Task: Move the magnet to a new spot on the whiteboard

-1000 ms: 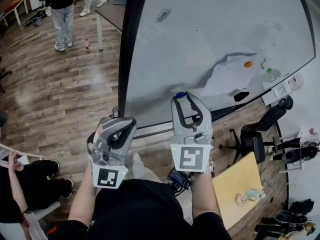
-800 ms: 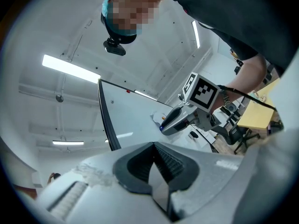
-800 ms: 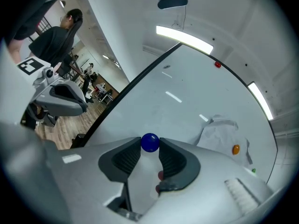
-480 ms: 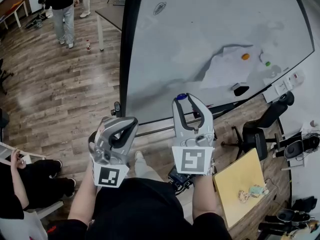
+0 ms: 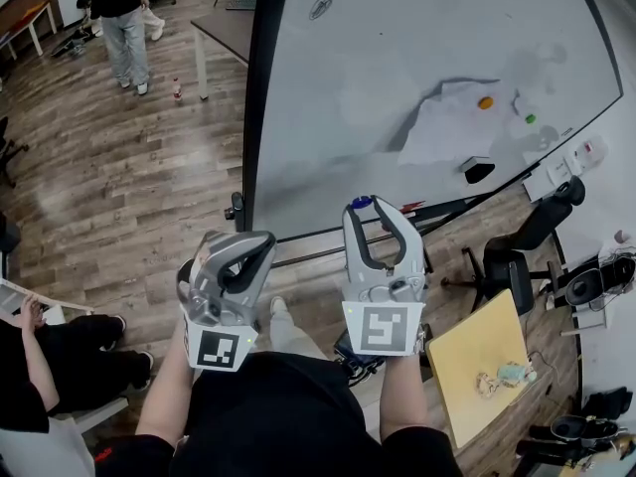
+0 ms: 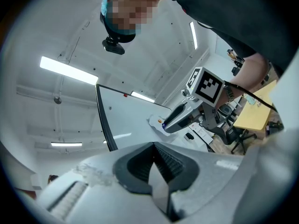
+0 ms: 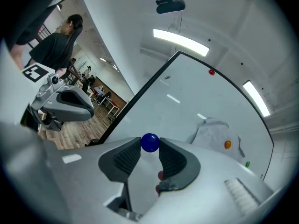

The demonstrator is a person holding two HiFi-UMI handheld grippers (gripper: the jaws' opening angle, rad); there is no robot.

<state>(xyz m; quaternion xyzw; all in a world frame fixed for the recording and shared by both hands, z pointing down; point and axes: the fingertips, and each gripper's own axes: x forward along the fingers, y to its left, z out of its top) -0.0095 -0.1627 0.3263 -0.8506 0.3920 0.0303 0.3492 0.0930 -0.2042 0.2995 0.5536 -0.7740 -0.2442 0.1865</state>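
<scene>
A small blue magnet (image 5: 360, 204) is pinched at the tips of my right gripper (image 5: 365, 208), which is shut on it just short of the whiteboard's (image 5: 397, 58) lower edge. In the right gripper view the magnet (image 7: 150, 143) sits between the two dark pads, with the whiteboard (image 7: 187, 101) beyond. My left gripper (image 5: 260, 240) hangs to the left in front of the board's black frame, jaws closed together on nothing. On the board, an orange magnet (image 5: 485, 102) holds a white sheet (image 5: 442, 132), with a green magnet (image 5: 530, 119) beside it.
A black eraser (image 5: 478, 170) sticks low on the board. A person (image 5: 124, 13) stands at the back left near a table (image 5: 219, 28). Someone sits at the lower left (image 5: 40, 361). An office chair (image 5: 512, 271) and a yellow desk (image 5: 482, 361) stand on the right.
Both grippers sit slightly lower in the head view, a little farther from the board's lower edge. The blue magnet stays in the right gripper.
</scene>
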